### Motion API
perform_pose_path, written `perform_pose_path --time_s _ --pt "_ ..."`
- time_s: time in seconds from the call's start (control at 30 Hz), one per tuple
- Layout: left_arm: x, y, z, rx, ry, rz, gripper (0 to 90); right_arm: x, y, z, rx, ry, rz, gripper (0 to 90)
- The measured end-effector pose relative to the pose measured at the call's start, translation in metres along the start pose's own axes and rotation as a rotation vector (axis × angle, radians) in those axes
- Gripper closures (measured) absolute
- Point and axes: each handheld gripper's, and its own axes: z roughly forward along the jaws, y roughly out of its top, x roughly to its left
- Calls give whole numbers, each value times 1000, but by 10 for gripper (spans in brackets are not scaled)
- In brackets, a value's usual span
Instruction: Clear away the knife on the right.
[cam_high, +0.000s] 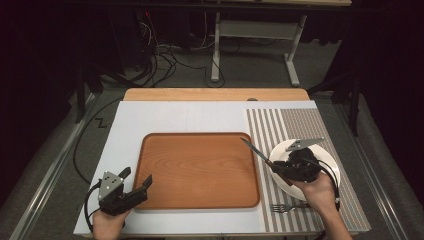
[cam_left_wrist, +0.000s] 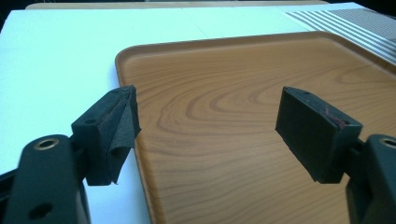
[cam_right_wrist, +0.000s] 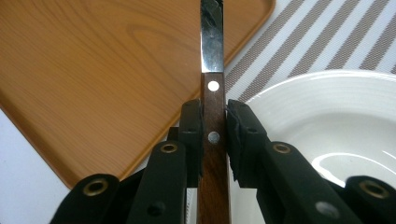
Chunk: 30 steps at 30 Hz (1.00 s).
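Knife (cam_right_wrist: 212, 70) was clamped by its wooden handle between the two pads of the right gripper (cam_right_wrist: 214, 122), blade pointing out over the near right corner of the wooden tray (cam_high: 200, 170). In the high view the knife (cam_high: 256, 150) hung above the striped mat (cam_high: 300, 122), between the tray's right edge and the white plate (cam_high: 327, 150), toward the right edge of the surface (cam_high: 165, 116). Whether the tip cleared the tray rim or touched it could not be told from these angles.

Risks noted:
- Grip sat narrow on a smooth, slim handle, well behind the blade. Any tap of the tip on the tray rim would likely pivot the knife in the pads or slide it loose.
- Plate lay directly under the right gripper (cam_high: 280, 170). A lowering move could knock the rim and shift or tip the plate.
- Fork (cam_high: 290, 206) rested on the mat near the front edge, close beside the right hand (cam_high: 320, 192); a sweep of the wrist or trailing cable might drag it.
- Left gripper (cam_high: 136, 180) stood with jaws apart and nothing between them, at the tray's near left corner; a careless nudge there would push the tray toward the blade.
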Motion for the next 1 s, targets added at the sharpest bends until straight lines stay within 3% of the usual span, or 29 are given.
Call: perform_pose_path --time_s 0.67,1.0 --pt "0 0 0 1 -6 2 225 21 16 21 28 23 -43 777" --pt "0 0 0 2 -11 2 224 34 26 40 51 34 -68 777"
